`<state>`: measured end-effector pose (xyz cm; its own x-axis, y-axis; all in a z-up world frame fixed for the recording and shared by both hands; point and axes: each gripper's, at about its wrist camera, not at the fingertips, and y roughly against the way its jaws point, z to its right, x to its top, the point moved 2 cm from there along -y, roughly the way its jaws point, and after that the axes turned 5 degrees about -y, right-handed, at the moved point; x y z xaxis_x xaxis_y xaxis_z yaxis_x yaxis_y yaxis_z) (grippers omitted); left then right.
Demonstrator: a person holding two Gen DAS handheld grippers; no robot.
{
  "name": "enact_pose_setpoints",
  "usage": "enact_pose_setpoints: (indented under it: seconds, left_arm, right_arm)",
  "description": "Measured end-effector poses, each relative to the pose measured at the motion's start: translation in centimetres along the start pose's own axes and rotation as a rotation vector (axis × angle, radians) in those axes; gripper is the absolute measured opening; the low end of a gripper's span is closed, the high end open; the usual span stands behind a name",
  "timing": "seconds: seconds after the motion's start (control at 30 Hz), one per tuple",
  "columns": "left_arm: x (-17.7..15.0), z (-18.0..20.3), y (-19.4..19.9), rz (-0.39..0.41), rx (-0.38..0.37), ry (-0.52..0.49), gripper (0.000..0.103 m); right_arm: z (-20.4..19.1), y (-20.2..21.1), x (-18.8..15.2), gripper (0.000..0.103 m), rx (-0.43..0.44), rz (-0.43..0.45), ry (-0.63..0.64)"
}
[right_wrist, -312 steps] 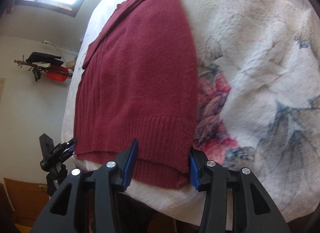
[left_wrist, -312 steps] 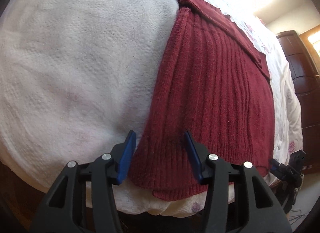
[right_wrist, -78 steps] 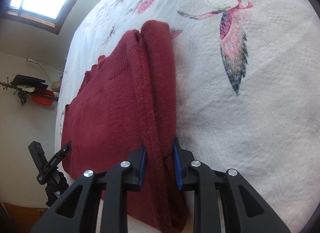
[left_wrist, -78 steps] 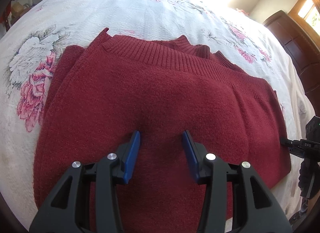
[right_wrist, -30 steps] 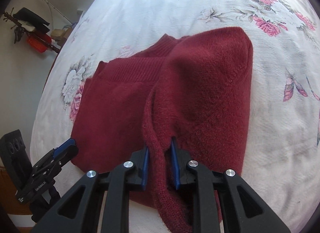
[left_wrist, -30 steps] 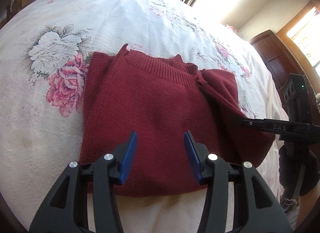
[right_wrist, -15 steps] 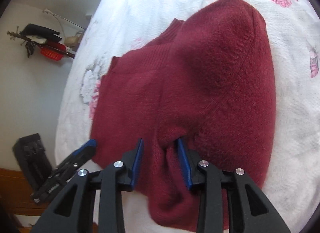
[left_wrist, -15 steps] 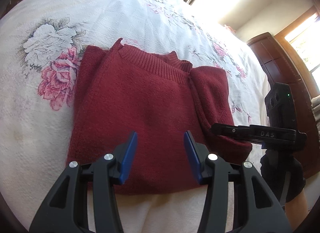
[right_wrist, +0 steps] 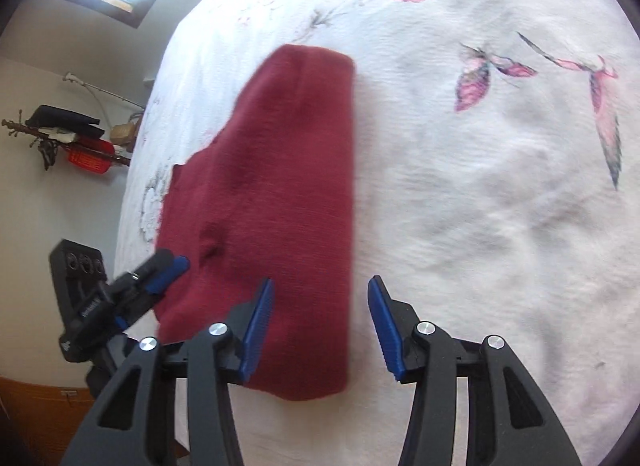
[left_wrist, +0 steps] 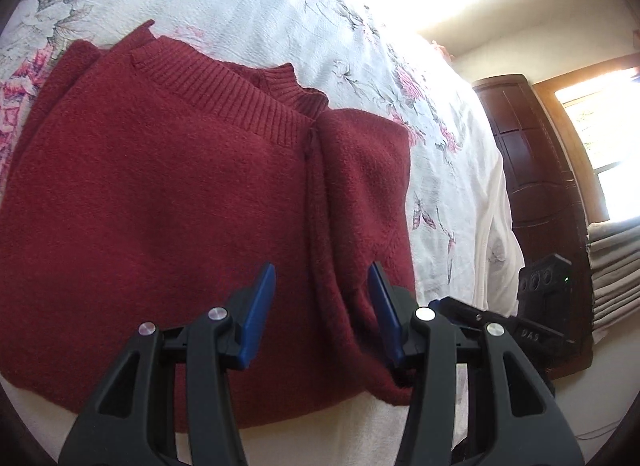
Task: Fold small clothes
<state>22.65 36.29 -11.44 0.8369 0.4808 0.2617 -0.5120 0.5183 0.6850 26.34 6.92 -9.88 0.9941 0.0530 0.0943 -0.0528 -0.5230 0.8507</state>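
From my left gripper [left_wrist: 322,312] I see both blue pads spread wide with nothing between them, hovering over the near edge of the red sweater [left_wrist: 160,205]. The sweater lies folded on the floral bedspread [left_wrist: 280,5], filling the view ahead and to the left of these fingers; its left side runs out of frame, so I cannot see where it ends there. Straight ahead of the gap runs a vertical seam, and right of that a narrower folded panel. Behind my right-hand finger the other gripper's black body is mostly hidden, so from here I cannot read its jaws. Far right stands a dark wooden wardrobe [left_wrist: 536,185].

From my right gripper [right_wrist: 320,326], jaws are likewise wide apart and hold nothing. The sweater [right_wrist: 280,185] sits ahead and left, its right edge falling inside the gap; this picture is blurred. Left of it the left gripper [right_wrist: 160,274] shows only partly. Bare bedspread [right_wrist: 500,205] lies ahead and right.
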Motion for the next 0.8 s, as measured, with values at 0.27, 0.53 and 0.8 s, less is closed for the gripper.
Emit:
enact_pose_setpoints:
  seconds: [0.27,0.53,0.8]
  left_arm:
    - [1.4,0.6,-3.1,-0.026,0.049,0.006,0.048]
    - [1.9,1.6,-4.9,-0.031,0.053,-0.008,0.048]
    - [2.7,3.1,-7.2,-0.051,0.070,-0.023,0.048]
  right_arm:
    - [4.6,-2.1,-1.7,0.047,-0.083,0.006,0.020]
    - [5.6,-2.7,-1.7,0.046,-0.053,0.014,0.028]
    - [6.4,-2.3,-1.7,0.046,-0.037,0.019,0.024]
